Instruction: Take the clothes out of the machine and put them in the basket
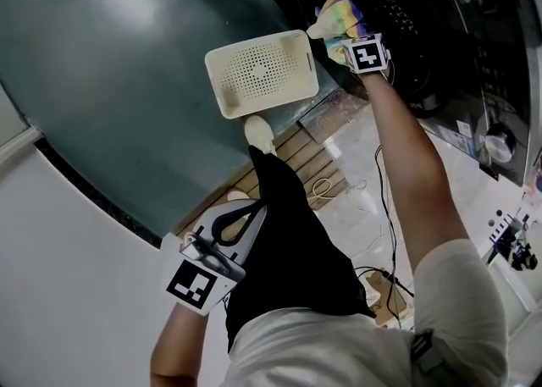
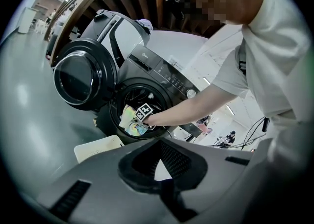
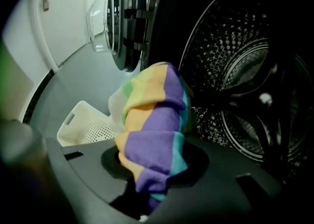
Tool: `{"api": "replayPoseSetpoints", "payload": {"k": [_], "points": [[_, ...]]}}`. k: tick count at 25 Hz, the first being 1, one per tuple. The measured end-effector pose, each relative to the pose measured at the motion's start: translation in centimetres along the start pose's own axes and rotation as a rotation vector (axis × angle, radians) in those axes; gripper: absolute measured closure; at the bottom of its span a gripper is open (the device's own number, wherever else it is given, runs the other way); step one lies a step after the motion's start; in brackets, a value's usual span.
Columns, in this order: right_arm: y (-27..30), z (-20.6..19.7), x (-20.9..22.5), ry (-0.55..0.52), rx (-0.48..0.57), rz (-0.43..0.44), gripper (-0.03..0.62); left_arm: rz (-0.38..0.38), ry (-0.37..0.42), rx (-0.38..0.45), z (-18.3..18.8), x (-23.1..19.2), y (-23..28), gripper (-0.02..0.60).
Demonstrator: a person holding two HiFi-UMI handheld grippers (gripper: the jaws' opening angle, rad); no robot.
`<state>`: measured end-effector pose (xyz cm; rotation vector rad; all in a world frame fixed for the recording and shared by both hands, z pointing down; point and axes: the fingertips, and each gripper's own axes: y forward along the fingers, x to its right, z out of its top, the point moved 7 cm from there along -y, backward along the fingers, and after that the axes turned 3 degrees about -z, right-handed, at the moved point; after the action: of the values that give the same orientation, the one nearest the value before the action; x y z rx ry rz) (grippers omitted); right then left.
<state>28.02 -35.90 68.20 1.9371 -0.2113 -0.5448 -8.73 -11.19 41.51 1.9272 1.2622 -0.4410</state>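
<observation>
Right gripper view shows the right gripper clamped on a bunched striped cloth in purple, orange, green and turquoise; the cloth rises out of the jaws just in front of the washing machine's drum opening. The machine's door hangs open to the left of that opening. A white perforated basket sits on the floor just outside the opening, under the door side, and looks empty. From the head view the left gripper hangs well back from the opening, beside the person's dark trouser leg, its jaws drawn together with nothing in them.
</observation>
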Motion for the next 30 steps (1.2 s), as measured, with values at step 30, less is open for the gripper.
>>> {"api": "replayPoseSetpoints", "payload": {"k": [30], "points": [[-24.6,1.8,-10.6,-0.153,0.351,0.217,0.462,0.013,0.157,0.096,-6.3,14.3,-9.6,0.586]]}}
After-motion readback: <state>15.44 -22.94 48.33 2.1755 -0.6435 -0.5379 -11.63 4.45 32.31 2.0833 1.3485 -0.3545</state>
